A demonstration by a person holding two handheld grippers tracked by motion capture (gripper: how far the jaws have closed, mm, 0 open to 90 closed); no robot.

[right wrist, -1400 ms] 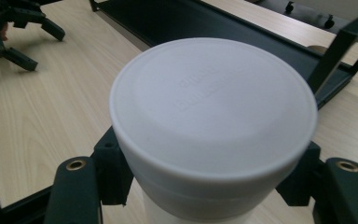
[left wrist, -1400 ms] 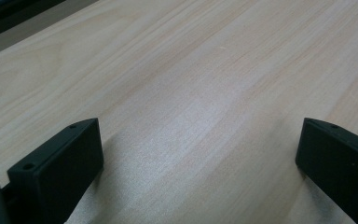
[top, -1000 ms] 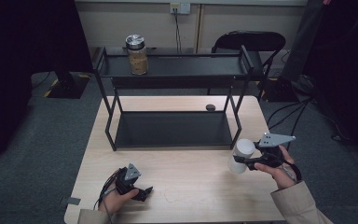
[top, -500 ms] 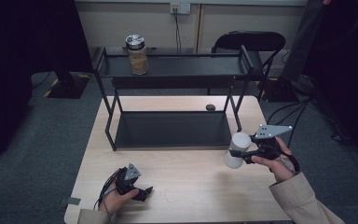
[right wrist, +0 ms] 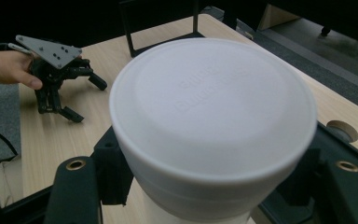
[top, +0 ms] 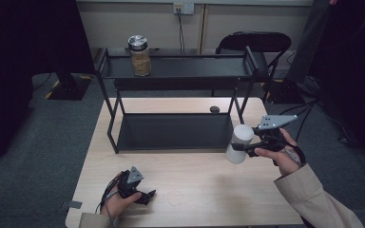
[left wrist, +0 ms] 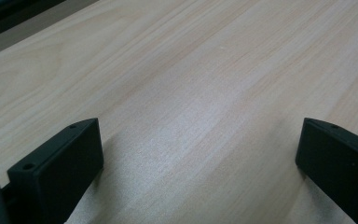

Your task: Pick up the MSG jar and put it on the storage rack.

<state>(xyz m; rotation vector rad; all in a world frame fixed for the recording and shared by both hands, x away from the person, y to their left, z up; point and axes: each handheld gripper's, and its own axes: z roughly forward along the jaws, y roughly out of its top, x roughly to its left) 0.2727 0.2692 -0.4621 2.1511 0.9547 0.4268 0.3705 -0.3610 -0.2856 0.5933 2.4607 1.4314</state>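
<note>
High view notes, taking the black two-tier rack (top: 171,76) as landmark. Counted: two grippers, one white container, one glass jar, one small dark object, one folding chair.

Nearest, well in front of the rack's left end: left gripper (top: 145,195) rested low on the wooden table (top: 204,190), jaws spread wide, nothing between them; left gripper view showed bare tabletop between both black jaws. The hand (top: 116,202) lay flat behind it, forearm entering from the bottom edge.

Just in front of the rack's right leg: right gripper (top: 240,147) clamped on the white container (top: 239,143), jaws pressed on its sides, container lifted clear of the table and tipped. Right gripper view showed its round lidded end (right wrist: 213,112) facing the camera. Right hand (top: 278,152) gripped from the right, wrist raised, beige sleeve angled down-right.

Behind the rack's lower shelf: small dark object (top: 214,109) on the table.

On the rack's top shelf, left part: glass jar (top: 139,55) upright.

Beyond the rack's right end: chair (top: 252,42).
</note>
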